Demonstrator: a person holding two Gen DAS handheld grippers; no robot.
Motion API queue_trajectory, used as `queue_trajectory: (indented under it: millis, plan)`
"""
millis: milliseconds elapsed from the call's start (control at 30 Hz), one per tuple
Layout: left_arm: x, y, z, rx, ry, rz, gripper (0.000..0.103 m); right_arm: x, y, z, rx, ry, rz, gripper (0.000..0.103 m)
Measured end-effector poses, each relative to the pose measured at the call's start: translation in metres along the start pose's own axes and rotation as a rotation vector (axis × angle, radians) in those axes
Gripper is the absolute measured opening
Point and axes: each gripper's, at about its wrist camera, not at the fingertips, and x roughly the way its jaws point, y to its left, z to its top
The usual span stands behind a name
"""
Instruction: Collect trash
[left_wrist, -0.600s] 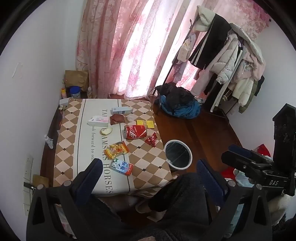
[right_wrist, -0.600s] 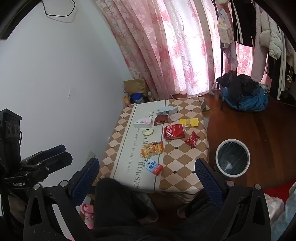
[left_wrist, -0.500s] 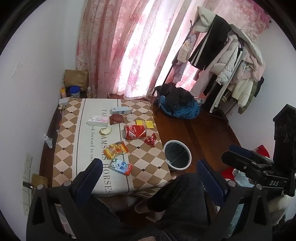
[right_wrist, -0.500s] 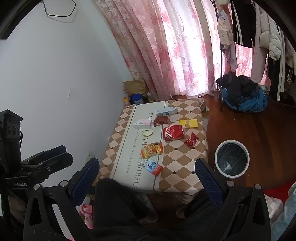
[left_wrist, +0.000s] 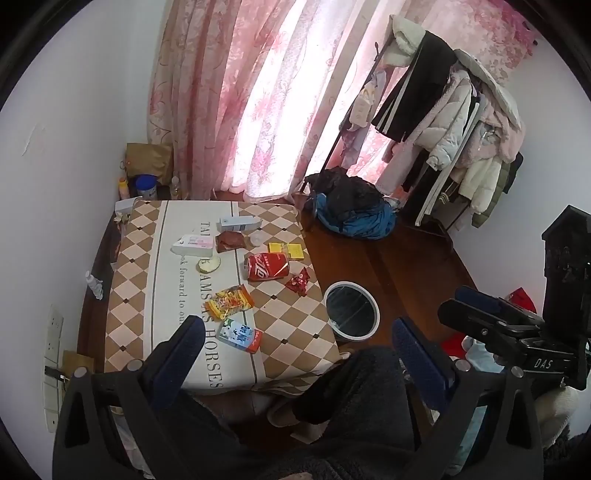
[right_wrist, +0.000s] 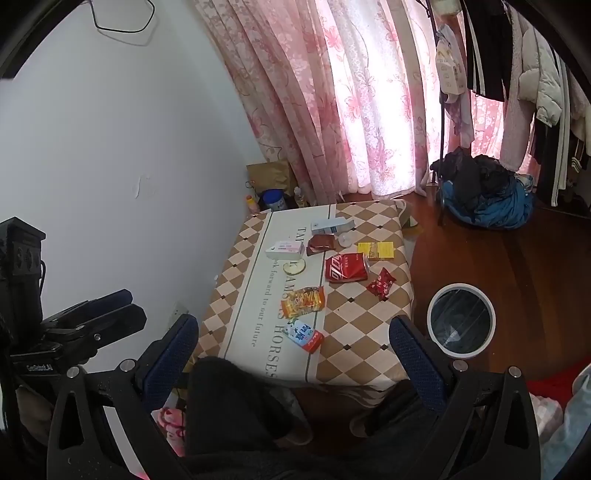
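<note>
A low table with a checkered cloth (left_wrist: 140, 295) (right_wrist: 362, 325) carries several pieces of trash: a red soda can (left_wrist: 266, 266) (right_wrist: 346, 267), a red wrapper (left_wrist: 298, 282) (right_wrist: 381, 283), an orange snack packet (left_wrist: 229, 302) (right_wrist: 303, 301), a small blue-and-red carton (left_wrist: 240, 335) (right_wrist: 304, 336), yellow notes (left_wrist: 286, 250) (right_wrist: 376, 251), a brown packet (left_wrist: 230, 242) and white boxes (left_wrist: 193, 245). A white-rimmed bin (left_wrist: 352, 309) (right_wrist: 461, 320) stands on the floor to the table's right. My left gripper (left_wrist: 297, 338) and right gripper (right_wrist: 295, 334) hang open and high above the near edge, holding nothing.
A person's dark-clothed legs (left_wrist: 354, 398) fill the bottom of both views. A clothes rack with coats (left_wrist: 454, 122) and a blue-and-black heap (left_wrist: 354, 218) stand at the back right. Pink curtains (left_wrist: 258, 92) hang behind. Bottles and a paper bag (left_wrist: 147, 162) sit in the far left corner.
Both views have drifted slightly, so the table and bin sit a little lower in frame. Nothing on the table has moved and both grippers stay open.
</note>
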Motion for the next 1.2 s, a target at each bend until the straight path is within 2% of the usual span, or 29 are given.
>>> queue_trajectory:
  millis: [733,1200]
  plan:
    - [0.013,-0.001,-0.001,0.003,0.003,-0.027,0.103,0.003,-0.015,-0.003,0.022,-0.001,-0.040,0.103]
    - [0.014,0.002,0.002,0.004,-0.004,-0.026,0.103,0.002,-0.007,0.000,0.002,-0.012,-0.033,0.103]
